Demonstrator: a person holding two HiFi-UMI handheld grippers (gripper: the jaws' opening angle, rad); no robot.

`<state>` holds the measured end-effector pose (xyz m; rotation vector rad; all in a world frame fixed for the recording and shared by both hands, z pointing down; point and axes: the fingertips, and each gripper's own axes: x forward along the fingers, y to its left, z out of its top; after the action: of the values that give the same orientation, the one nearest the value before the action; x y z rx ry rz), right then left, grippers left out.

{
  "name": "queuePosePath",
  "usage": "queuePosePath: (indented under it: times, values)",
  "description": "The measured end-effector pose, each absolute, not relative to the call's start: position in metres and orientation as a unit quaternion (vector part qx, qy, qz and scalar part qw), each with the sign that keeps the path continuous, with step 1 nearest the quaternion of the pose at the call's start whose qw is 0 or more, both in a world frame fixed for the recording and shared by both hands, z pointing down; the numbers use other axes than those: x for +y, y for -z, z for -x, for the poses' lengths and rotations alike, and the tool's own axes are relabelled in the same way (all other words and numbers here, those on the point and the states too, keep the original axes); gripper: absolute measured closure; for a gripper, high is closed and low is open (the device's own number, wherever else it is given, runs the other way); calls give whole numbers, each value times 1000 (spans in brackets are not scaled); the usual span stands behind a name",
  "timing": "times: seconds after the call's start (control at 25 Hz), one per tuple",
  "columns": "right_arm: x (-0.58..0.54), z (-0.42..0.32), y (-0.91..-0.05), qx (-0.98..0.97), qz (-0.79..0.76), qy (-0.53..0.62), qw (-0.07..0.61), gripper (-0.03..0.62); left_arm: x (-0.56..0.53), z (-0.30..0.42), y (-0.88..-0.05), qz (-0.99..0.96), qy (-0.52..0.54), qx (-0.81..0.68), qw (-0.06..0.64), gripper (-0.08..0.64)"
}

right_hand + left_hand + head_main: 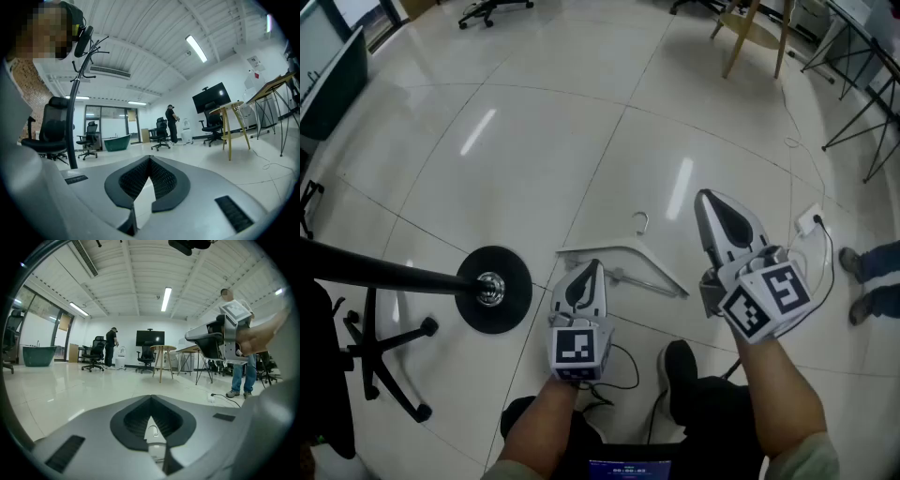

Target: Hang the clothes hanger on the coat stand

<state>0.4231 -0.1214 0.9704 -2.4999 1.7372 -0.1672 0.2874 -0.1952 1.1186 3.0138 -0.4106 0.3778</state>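
Observation:
A white clothes hanger [628,255] lies flat on the glossy floor, its hook [642,222] pointing away from me. The coat stand's black pole [366,270] runs in from the left to its round base [492,289]; in the right gripper view the pole [71,122] rises at the left with hooks on top. My left gripper [596,265] hovers over the hanger's near edge, jaws shut and holding nothing. My right gripper [702,196] is raised to the right of the hanger, also shut and empty; the left gripper view shows it [209,340] at the right.
A black office chair [380,361] stands at the near left by the base. A white power strip with cable [810,221] lies at the right, near a bystander's shoes [861,267]. A wooden stool [756,33] and desk legs [862,103] stand farther off.

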Motion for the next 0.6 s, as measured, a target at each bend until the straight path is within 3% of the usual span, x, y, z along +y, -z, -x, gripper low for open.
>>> queuePosePath:
  times: [0.6]
  values:
    - [-135,-413,-983,564,824,43,43,584,-206,-269,-1132,-983,-110,-140,43,545]
